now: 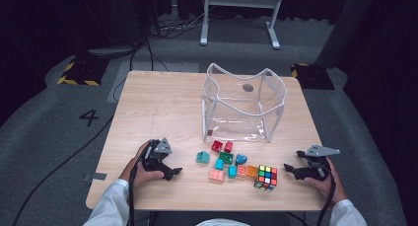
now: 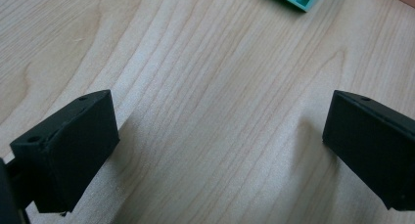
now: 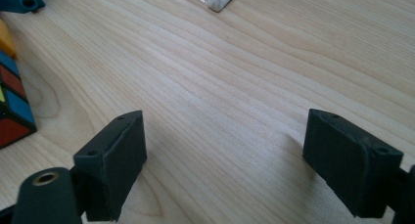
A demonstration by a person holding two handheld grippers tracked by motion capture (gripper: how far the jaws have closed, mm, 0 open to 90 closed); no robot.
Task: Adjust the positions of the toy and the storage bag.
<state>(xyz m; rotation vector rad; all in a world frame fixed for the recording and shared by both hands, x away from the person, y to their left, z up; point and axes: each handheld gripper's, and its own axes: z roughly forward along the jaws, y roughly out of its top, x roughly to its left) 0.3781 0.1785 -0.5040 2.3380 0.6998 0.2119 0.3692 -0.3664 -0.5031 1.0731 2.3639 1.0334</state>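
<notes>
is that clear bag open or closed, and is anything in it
Open: the clear bag stands with its top rim spread wide. It looks empty; the toy blocks and the puzzle cube lie outside it on the table.

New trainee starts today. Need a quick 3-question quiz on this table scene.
1. True or false: the left gripper holds a block.
2. Which thing lies nearest the right gripper? A) red blocks B) colour cube C) clear bag
3. What stands behind the loose blocks, farther from the person?

Key:
1. False; its jaws are open over bare table.
2. B, the colour cube.
3. The clear plastic bag, standing open.
</notes>
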